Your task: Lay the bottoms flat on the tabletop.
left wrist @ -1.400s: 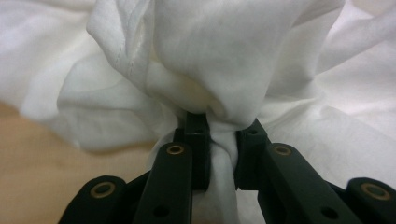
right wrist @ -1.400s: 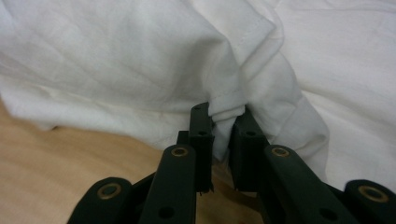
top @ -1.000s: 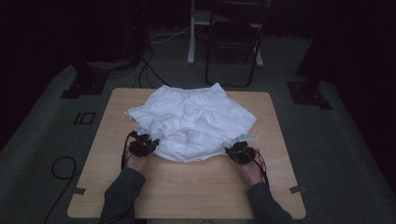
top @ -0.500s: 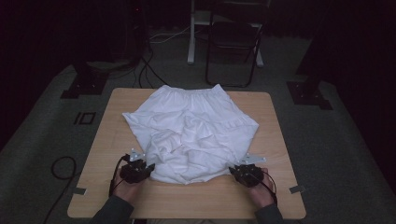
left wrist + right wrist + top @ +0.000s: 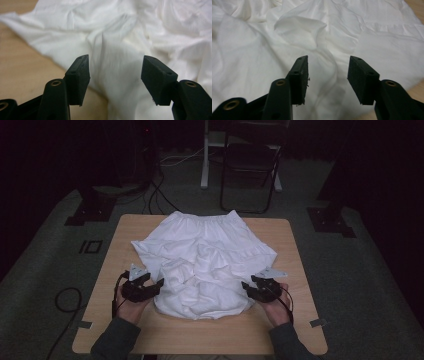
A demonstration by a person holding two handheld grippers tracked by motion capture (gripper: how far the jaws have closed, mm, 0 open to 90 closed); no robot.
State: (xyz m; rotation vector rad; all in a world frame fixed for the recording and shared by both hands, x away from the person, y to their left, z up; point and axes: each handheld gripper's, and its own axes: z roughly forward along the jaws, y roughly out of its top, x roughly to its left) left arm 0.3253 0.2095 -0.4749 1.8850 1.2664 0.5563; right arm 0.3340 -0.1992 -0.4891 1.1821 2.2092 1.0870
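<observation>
Two black two-jaw grippers, one crumpled white cotton garment with a gathered waistband, one pale wooden table.

Item 1: white garment (image 5: 204, 265), spread rumpled across the middle of the wooden table (image 5: 295, 325), waistband at the far edge, hem toward the person. Heavy folds and ridges throughout.

Item 2: left gripper (image 5: 150, 287), held in the person's left hand (image 5: 131, 304) at the garment's near left edge. Jaws stand apart, nothing clamped; cloth lies between and beyond them.

Item 3: right gripper (image 5: 252, 287), held in the right hand (image 5: 274, 306) at the near right edge. Jaws likewise apart, holding nothing.

Surroundings: dark folding chair (image 5: 248, 167) and white stand leg (image 5: 205, 155) beyond the table on grey carpet; black cables (image 5: 64, 299) on the floor at left; tape tabs (image 5: 317, 322) at the near table corners. Nothing stands between grippers and cloth.

View notes: the high view gives the whole layout. The left gripper view adds a narrow raised fold (image 5: 105, 47) running toward the gap, with bare wood (image 5: 22, 65) on its left. The right gripper view adds a puffed, cupped fold (image 5: 299, 30) ahead of the jaws and a strip of table (image 5: 415, 91) at lower right.
</observation>
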